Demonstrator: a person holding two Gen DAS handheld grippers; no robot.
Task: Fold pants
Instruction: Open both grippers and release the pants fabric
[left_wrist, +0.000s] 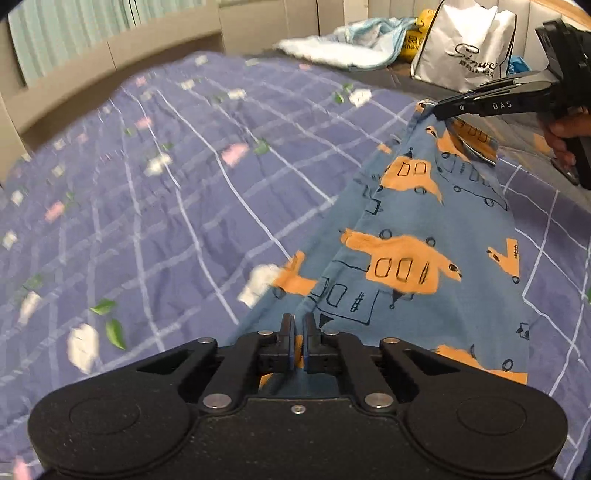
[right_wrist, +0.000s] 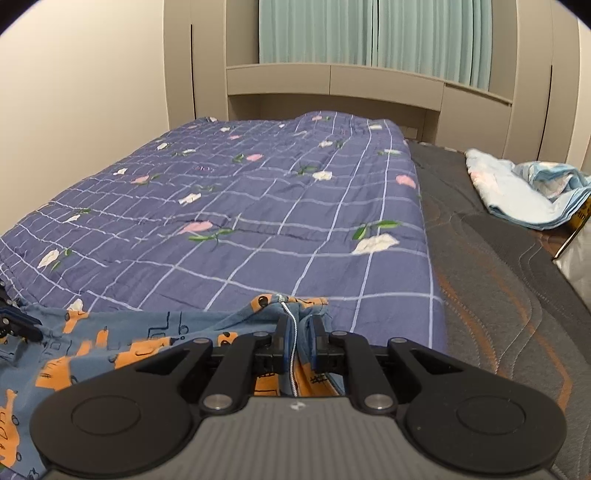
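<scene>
Through my left wrist camera, the pants (left_wrist: 424, 236) lie stretched across the purple checked quilt (left_wrist: 147, 206), running from my near fingers up toward the far right. They are blue cotton printed with orange shapes and thin dark line drawings of boxes and circles. The cloth is pulled into a long ridge with soft folds down its length. My left gripper (left_wrist: 298, 325) has its jaws drawn nearly together, only a thin slit between the blue pads, and the near edge of the pants sits right at and under them; I cannot tell for sure whether cloth is caught in the slit. At the far end, my right gripper (left_wrist: 439, 109) pinches the other edge of the garment and lifts it off the quilt, a hand (left_wrist: 561, 136) on its grip. Behind it stand a white shopping bag (left_wrist: 465, 48) and a pale blue blanket (left_wrist: 354, 44).

Through my right wrist camera, the right gripper (right_wrist: 299, 325) is narrow and clamped on a bunched edge of the pants (right_wrist: 110, 350), with a white drawstring (right_wrist: 291, 343) running down between the fingers. The garment trails away to the left over the quilt (right_wrist: 258, 206), rumpled. To the right the grey mattress (right_wrist: 498, 266) is bare, with the blanket (right_wrist: 517, 192) crumpled on it.
</scene>
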